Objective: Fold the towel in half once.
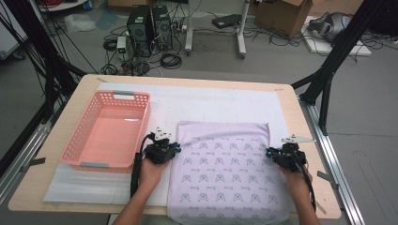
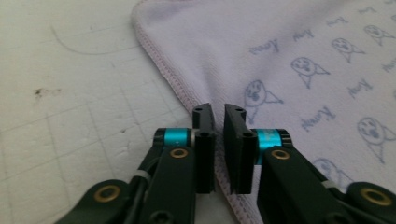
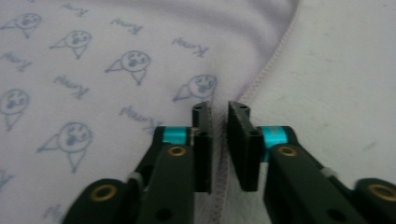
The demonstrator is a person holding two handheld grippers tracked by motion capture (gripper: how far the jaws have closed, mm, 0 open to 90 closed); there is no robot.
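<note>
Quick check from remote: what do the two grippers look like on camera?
Both are black. The left gripper and right gripper each have two flat black jaws, turquoise collars and brass-coloured pivots. Black cables trail back along bare forearms. A grey three-cornered plate tops the right one.

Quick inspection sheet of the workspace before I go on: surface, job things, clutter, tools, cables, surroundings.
Surface: wooden table under a white mat.
Job's things: printed towel lying flat, near edge hanging over the table front.
Clutter: empty pink basket left of the towel.
Tools: left tool shut on the towel's left hem; right tool shut on its right hem.
Cables: one trails from each tool along the forearm; loose tangle on the floor beyond the table.
Surroundings: two computer towers, cardboard box, black frame legs.
</note>
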